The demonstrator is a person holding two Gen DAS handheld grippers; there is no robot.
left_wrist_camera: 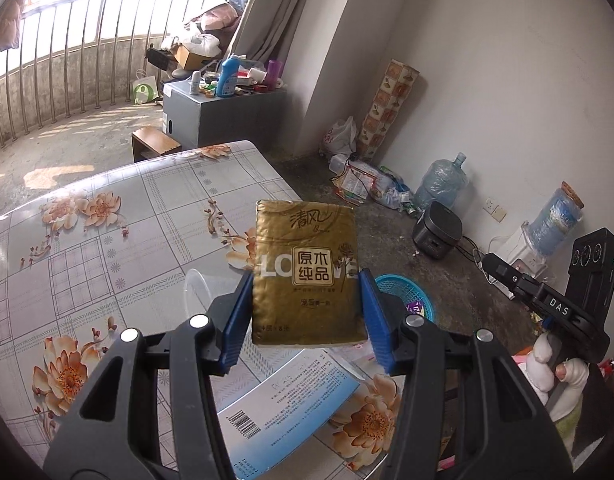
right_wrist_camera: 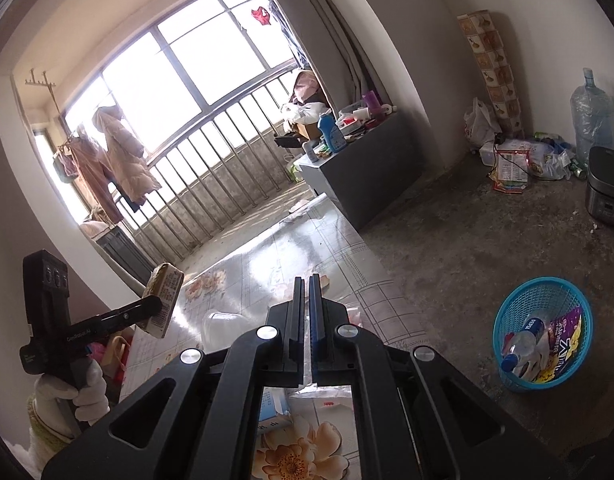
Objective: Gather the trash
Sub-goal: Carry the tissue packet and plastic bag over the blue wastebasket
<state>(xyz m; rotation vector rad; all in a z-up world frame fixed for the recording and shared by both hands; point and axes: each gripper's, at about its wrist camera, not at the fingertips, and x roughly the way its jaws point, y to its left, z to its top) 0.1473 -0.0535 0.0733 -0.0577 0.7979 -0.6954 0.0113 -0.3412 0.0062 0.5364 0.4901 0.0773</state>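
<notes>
**Holding a tissue pack above the table**

Gripping a gold plastic-wrapped pack of tissues (left_wrist_camera: 307, 272) by its two long sides, the left gripper (left_wrist_camera: 307, 316) has its blue pads pressed against the pack, jaws about half spread. The pack hangs clear above the floral-patterned glossy tabletop (left_wrist_camera: 107, 240), its printed face toward the camera. A clear plastic cup (left_wrist_camera: 199, 288) lies on the table at nine o'clock from the pack, and a blue-and-white printed carton (left_wrist_camera: 291, 400) lies at six o'clock. The round blue plastic mesh basket (right_wrist_camera: 543, 332) stands on the concrete floor at three o'clock from the right gripper (right_wrist_camera: 305, 312), holding a plastic bottle (right_wrist_camera: 523, 348) and a purple snack wrapper (right_wrist_camera: 563, 340). That gripper's jaws are pressed together, with nothing between them. A white-gloved hand (right_wrist_camera: 87, 396) carries the left gripper.
</notes>
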